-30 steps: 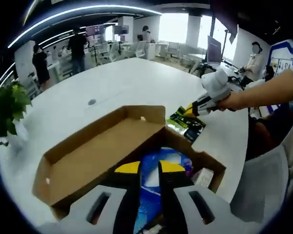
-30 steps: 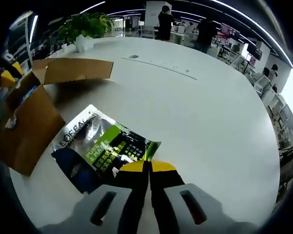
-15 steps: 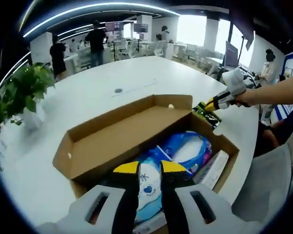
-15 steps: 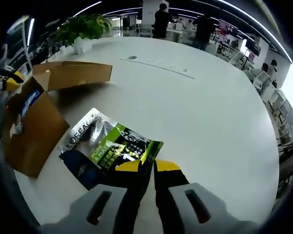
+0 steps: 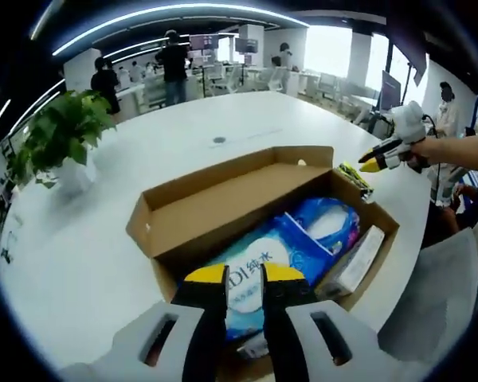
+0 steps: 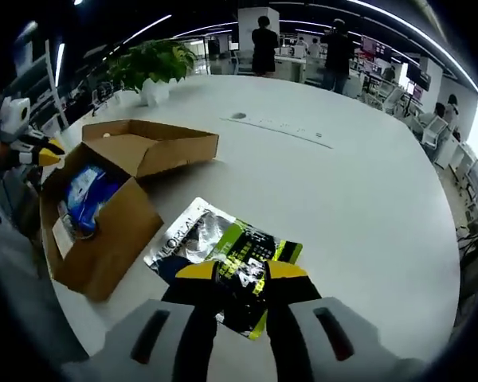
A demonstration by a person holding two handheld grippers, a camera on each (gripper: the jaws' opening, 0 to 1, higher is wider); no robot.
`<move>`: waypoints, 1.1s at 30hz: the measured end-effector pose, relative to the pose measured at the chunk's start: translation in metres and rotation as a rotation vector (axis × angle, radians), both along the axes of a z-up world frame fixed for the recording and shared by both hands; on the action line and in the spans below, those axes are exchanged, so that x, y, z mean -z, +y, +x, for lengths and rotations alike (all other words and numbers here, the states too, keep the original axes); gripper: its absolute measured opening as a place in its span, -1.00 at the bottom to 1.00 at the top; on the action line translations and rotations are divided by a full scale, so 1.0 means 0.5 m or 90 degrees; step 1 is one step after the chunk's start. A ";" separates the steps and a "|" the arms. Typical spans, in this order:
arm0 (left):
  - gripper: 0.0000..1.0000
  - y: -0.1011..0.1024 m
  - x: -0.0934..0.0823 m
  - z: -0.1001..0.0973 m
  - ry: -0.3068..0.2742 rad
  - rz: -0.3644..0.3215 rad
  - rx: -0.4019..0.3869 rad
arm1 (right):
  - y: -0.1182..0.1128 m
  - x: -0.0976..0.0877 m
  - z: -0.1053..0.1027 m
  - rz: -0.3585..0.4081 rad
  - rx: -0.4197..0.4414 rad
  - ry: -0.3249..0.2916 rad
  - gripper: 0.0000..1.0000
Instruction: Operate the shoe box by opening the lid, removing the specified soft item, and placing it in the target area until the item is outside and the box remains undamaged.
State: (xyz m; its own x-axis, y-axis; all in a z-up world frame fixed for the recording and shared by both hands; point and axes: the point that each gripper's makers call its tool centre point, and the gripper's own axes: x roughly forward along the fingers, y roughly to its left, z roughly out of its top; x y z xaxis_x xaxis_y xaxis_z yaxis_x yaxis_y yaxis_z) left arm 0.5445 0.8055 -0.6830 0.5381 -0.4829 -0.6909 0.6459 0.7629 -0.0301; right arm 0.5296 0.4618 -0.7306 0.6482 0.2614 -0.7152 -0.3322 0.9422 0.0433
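The brown cardboard shoe box (image 5: 223, 199) stands open on the white table, its lid folded back to the far side. Blue soft packs (image 5: 303, 239) and a white carton (image 5: 358, 259) lie inside. My left gripper (image 5: 244, 274) hovers over the box's near edge, jaws slightly apart with nothing between them. The silver, green and black L'Oreal pouch (image 6: 223, 251) lies flat on the table beside the box (image 6: 103, 219). My right gripper (image 6: 240, 270) is open just above the pouch's near end. In the left gripper view the right gripper (image 5: 386, 155) hangs beyond the box's far corner.
A potted plant (image 5: 60, 139) stands on the white table (image 6: 358, 199), left of the box. A grey chair (image 5: 434, 294) is at the table's right edge. Several people stand at desks in the background. The other gripper (image 6: 32, 147) appears past the box.
My right gripper has opened and let go of the pouch, which now lies on the table. The left view has drawn back, showing more of the box.
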 end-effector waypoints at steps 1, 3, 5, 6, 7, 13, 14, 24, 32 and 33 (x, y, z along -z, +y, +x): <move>-0.73 0.006 0.000 -0.001 -0.001 0.001 -0.003 | 0.012 -0.010 -0.001 0.005 -0.008 -0.005 -0.57; -0.74 0.021 0.001 -0.004 0.000 0.003 -0.013 | 0.027 -0.025 -0.002 0.011 -0.016 -0.013 -0.56; -0.74 0.034 0.001 -0.007 -0.002 0.005 -0.020 | 0.050 -0.042 -0.004 0.024 -0.027 -0.020 -0.55; -0.74 0.039 0.001 -0.009 -0.003 0.006 -0.023 | 0.063 -0.051 -0.006 0.032 -0.031 -0.022 -0.54; -0.74 0.046 0.002 -0.010 -0.003 0.007 -0.027 | 0.072 -0.057 -0.006 0.037 -0.034 -0.025 -0.53; -0.74 0.082 0.013 -0.017 0.001 0.014 -0.049 | 0.148 -0.096 -0.011 0.079 -0.064 -0.042 -0.53; -0.74 0.085 0.014 -0.017 0.002 0.015 -0.050 | 0.158 -0.098 -0.011 0.086 -0.069 -0.043 -0.53; -0.74 0.120 0.028 -0.033 0.010 0.026 -0.076 | 0.257 -0.106 -0.009 0.118 -0.098 -0.045 -0.53; -0.75 0.128 0.044 -0.040 0.022 0.028 -0.092 | 0.314 -0.096 -0.005 0.126 -0.122 -0.038 -0.55; -0.75 0.129 0.046 -0.041 0.024 0.029 -0.092 | 0.321 -0.095 -0.004 0.127 -0.126 -0.037 -0.55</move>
